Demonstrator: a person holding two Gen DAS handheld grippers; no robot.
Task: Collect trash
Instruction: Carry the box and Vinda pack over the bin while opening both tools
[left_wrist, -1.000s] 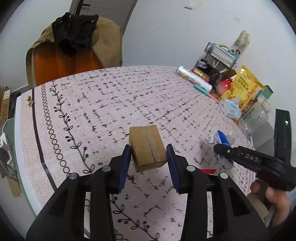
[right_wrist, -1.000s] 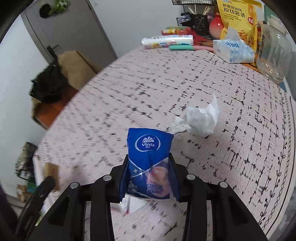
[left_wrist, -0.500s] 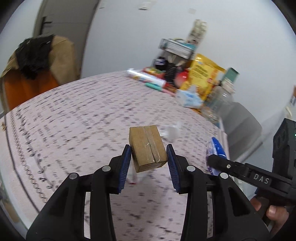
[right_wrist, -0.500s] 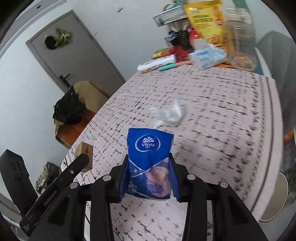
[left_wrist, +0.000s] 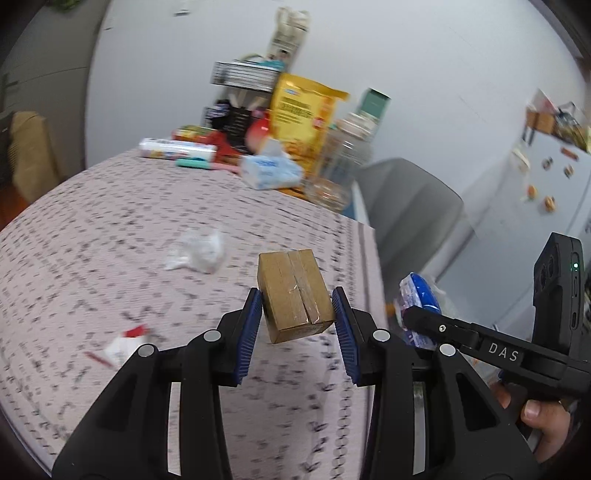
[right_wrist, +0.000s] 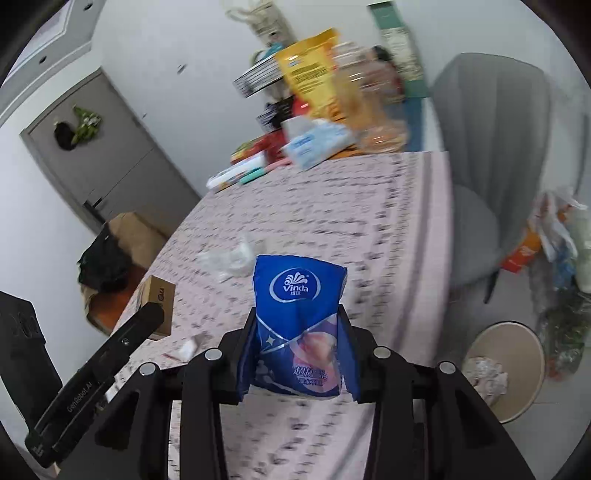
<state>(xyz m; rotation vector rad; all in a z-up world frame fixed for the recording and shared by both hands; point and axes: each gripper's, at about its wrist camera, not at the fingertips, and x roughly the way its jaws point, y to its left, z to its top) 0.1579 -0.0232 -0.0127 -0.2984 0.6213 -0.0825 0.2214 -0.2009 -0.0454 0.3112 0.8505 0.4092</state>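
Observation:
My left gripper (left_wrist: 297, 325) is shut on a small brown cardboard box (left_wrist: 293, 295) and holds it above the patterned table (left_wrist: 110, 229). My right gripper (right_wrist: 297, 354) is shut on a blue Vinda tissue pack (right_wrist: 297, 314), also above the table; that pack shows at the right of the left wrist view (left_wrist: 419, 299). A crumpled white tissue (left_wrist: 197, 253) lies on the table ahead. A red and white scrap (left_wrist: 123, 341) lies at the left. A round beige bin (right_wrist: 504, 373) with crumpled paper inside stands on the floor at the right.
At the table's far end stand a yellow snack bag (left_wrist: 304, 110), a tissue box (left_wrist: 269, 171), a glass jar (left_wrist: 338, 166) and a wire rack (left_wrist: 245, 75). A grey chair (right_wrist: 491, 155) stands beside the table. Bags of clutter (right_wrist: 561, 258) lie on the floor.
Both grippers have swung to the right with their loads, toward the table's right edge. The chair, floor and bin have come into view.

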